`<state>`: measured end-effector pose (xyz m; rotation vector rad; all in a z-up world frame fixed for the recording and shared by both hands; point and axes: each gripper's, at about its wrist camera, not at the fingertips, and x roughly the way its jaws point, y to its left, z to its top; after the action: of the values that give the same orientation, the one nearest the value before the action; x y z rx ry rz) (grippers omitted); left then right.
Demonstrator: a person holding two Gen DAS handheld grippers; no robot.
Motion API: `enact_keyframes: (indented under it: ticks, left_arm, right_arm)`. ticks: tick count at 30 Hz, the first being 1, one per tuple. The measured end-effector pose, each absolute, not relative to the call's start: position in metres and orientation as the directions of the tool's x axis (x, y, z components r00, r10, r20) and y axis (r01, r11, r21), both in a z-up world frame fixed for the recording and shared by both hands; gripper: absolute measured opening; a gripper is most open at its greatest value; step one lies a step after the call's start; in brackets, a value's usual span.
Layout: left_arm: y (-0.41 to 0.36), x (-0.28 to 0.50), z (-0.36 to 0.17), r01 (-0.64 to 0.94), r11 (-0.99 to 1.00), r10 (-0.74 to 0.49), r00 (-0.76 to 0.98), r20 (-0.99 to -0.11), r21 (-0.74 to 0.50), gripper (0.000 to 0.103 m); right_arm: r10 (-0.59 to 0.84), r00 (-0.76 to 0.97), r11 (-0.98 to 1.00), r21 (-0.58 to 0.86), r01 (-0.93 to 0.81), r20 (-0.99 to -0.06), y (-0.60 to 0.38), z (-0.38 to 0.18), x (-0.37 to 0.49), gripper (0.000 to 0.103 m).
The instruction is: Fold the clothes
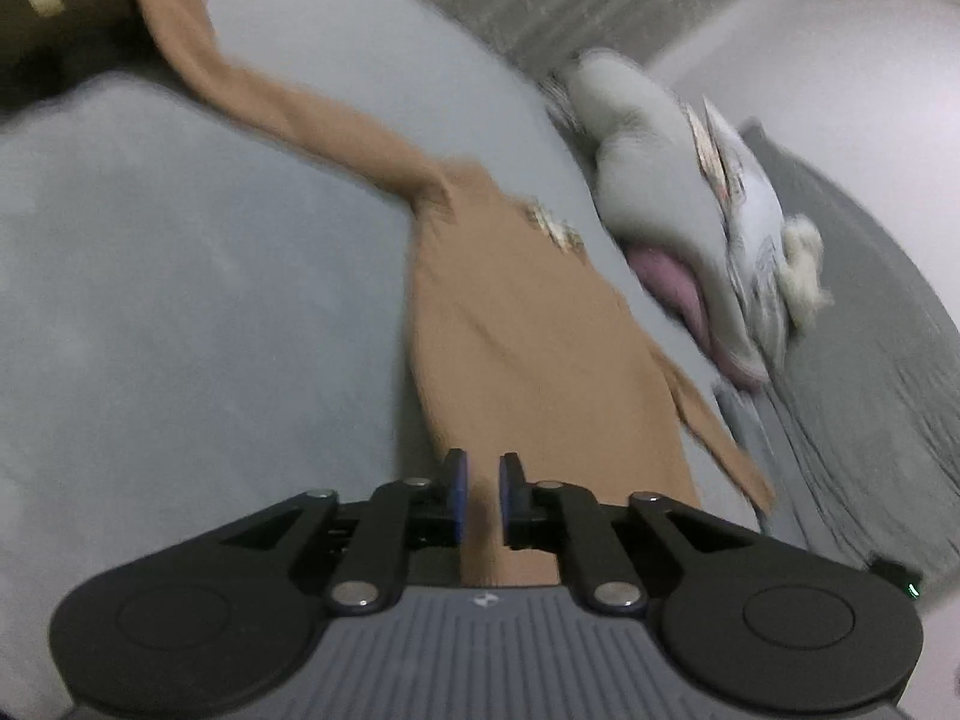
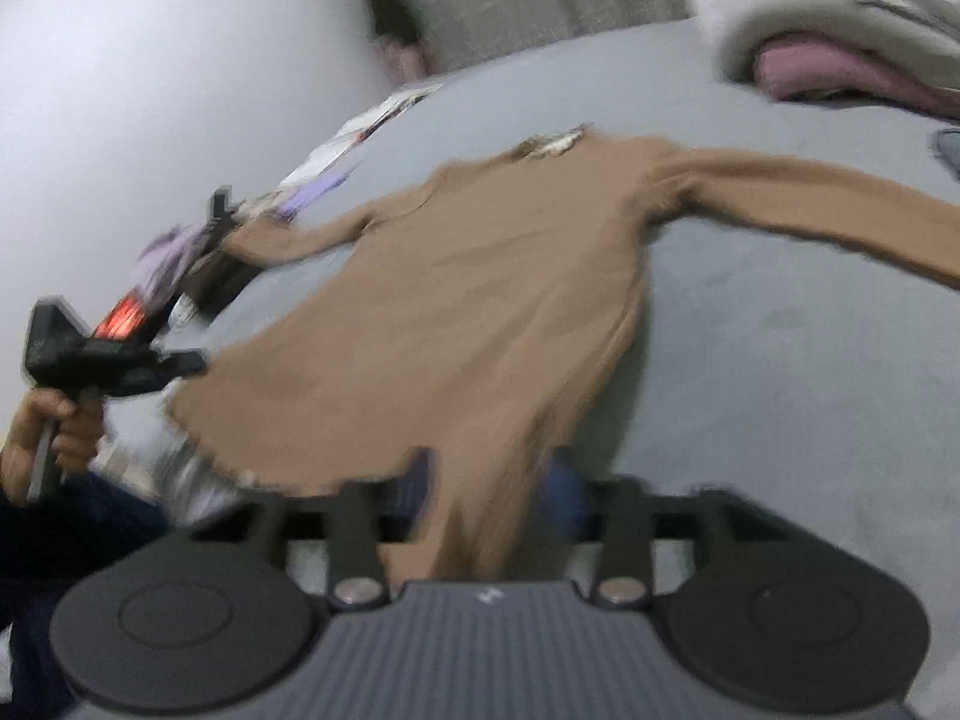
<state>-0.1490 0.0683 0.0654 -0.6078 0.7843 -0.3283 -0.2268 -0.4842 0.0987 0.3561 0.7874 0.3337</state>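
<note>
The brown top (image 2: 456, 312) lies flat on the bed (image 2: 780, 372), its hem between both half-open, loose jaws, neck far away

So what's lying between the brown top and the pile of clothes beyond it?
Nothing but bare grey bedsheet separates the brown top from the pile of clothes; the right wrist view shows this best.

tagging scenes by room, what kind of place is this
Most likely a bedroom. A brown long-sleeved top lies spread on a wide grey bed cover, bundled bedding or pillows sit at its far edge, and a curtain hangs behind.
</note>
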Motion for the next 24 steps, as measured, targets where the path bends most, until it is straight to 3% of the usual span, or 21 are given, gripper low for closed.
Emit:
enact_keyframes:
  ticks: [1,7,12,17,20,21,24]
  left_arm:
    - [0.073,-0.144,0.064,0.033,0.784,-0.473,0.679,-0.561,-0.62,0.021]
    - [0.093,-0.098,0.062,-0.095,0.766,-0.373,0.74,-0.559,-0.636,0.023]
    - [0.107,-0.042,0.072,-0.176,0.801,-0.198,0.824,-0.531,-0.572,0.036]
    - [0.124,0.003,0.052,-0.262,0.762,-0.144,0.823,-0.55,-0.592,0.037]
    - [0.131,0.015,0.036,-0.308,0.738,-0.121,0.814,-0.567,-0.6,0.038]
    - [0.134,0.02,0.031,-0.322,0.73,-0.112,0.814,-0.57,-0.603,0.039]
    - [0.142,0.03,0.018,-0.358,0.708,-0.084,0.813,-0.576,-0.608,0.04]
  right_arm:
    - [0.39,0.691,0.885,0.455,-0.1,-0.608,-0.494,0.099,-0.225,0.079]
    - [0.165,0.792,0.768,0.58,0.271,-0.588,-0.563,0.089,-0.212,0.079]
    - [-0.123,0.793,0.637,0.565,0.525,-0.597,-0.616,0.081,-0.199,0.079]
    - [-0.301,0.708,0.553,0.487,0.675,-0.639,-0.634,0.057,-0.175,0.079]
    - [-0.355,0.707,0.521,0.499,0.692,-0.611,-0.634,0.049,-0.162,0.079]
    - [-0.361,0.715,0.513,0.512,0.688,-0.599,-0.634,0.047,-0.158,0.075]
    - [-0.367,0.719,0.488,0.537,0.689,-0.59,-0.635,0.045,-0.152,0.025]
